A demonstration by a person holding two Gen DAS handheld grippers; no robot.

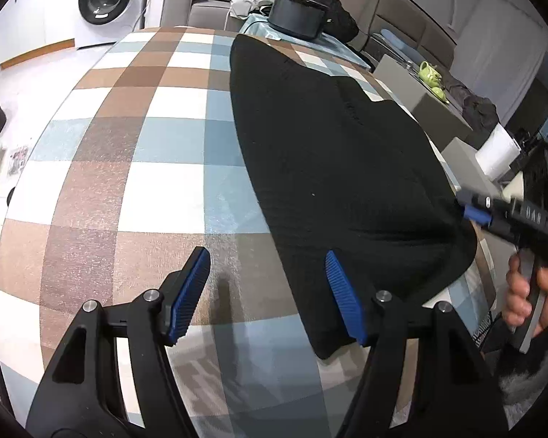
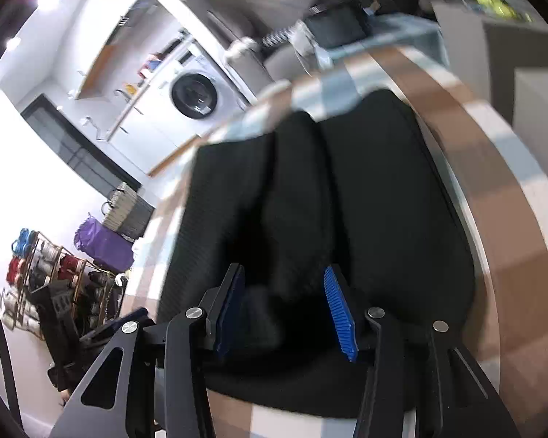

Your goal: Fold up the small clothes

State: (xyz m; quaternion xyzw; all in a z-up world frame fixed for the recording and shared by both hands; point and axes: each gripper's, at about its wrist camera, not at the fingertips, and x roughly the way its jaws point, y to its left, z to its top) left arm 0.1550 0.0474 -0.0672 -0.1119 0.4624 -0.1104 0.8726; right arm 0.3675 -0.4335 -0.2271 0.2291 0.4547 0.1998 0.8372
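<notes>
A black garment (image 1: 332, 168) lies flat and long on the checked tablecloth (image 1: 135, 146). My left gripper (image 1: 270, 292) is open just above the cloth at the garment's near left corner; its right finger (image 1: 343, 295) is over the black fabric, its left finger (image 1: 190, 292) over bare cloth. My right gripper shows at the right edge of the left wrist view (image 1: 475, 211), at the garment's right edge. In the right wrist view the right gripper (image 2: 285, 306) is open over the garment (image 2: 347, 200), with a raised fold of black fabric between its fingers.
A black box (image 1: 296, 14) and a pile of dark clothes (image 1: 321, 3) stand at the table's far end. A washing machine (image 1: 106, 0) is at the back left. Grey boxes (image 1: 413, 84) and a paper roll (image 1: 497, 153) stand right of the table.
</notes>
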